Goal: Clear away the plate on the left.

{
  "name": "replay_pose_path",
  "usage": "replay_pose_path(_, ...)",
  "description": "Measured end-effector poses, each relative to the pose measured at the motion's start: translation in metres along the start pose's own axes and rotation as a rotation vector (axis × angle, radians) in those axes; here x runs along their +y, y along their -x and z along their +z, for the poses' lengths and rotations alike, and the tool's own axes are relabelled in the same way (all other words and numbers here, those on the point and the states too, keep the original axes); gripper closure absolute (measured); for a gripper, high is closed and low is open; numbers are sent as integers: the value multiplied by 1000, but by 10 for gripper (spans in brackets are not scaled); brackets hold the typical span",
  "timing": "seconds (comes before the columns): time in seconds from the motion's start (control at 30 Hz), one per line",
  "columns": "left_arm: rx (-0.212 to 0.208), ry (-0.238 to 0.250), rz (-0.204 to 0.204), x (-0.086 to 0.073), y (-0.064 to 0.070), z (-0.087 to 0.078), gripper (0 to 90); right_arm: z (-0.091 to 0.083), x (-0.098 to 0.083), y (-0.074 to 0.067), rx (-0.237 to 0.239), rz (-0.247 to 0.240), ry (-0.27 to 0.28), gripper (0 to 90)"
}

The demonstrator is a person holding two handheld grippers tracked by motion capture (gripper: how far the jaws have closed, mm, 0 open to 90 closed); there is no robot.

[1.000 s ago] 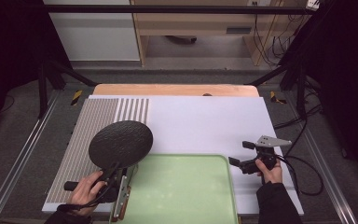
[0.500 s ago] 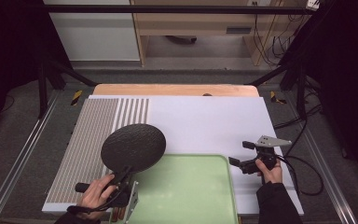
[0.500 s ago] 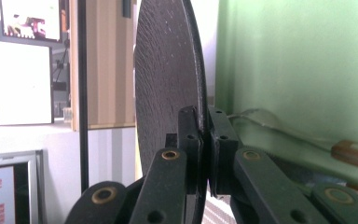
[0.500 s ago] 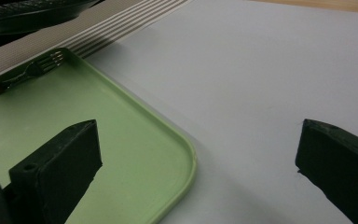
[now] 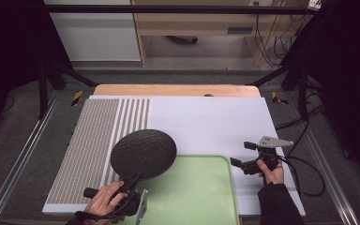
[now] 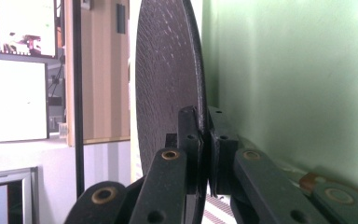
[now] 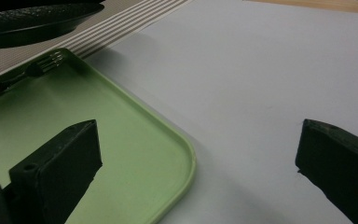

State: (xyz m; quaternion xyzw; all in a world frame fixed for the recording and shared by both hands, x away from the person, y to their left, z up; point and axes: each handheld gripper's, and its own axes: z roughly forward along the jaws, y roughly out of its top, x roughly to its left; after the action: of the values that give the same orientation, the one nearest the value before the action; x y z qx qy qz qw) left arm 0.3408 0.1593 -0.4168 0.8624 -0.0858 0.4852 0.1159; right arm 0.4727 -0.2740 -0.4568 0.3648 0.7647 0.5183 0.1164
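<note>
Round black plate (image 5: 143, 153) with a finely textured surface, raised roughly level above the near-left corner of the light green tray (image 5: 197, 197); the tray lies flat at the table's near edge

- My right claw (image 5: 240, 154) is black, topped by a grey three-cornered plate, with a black cable looping off behind it.
- My right arm wears a dark sleeve (image 5: 276, 206).
- My left claw (image 6: 204, 140) has matte black links with brass-coloured pivot pins and small screw holes in its blocky pads.
</note>
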Motion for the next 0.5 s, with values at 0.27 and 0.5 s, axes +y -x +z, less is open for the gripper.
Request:
replay_pose_path(0.27, -13, 34, 18, 14, 4, -5, 856, 0, 0, 0, 0, -1, 0, 3)
replay_pose_path(0.5, -17, 62, 30, 26, 7, -11, 857, 0, 0, 0, 0, 0, 1, 3)
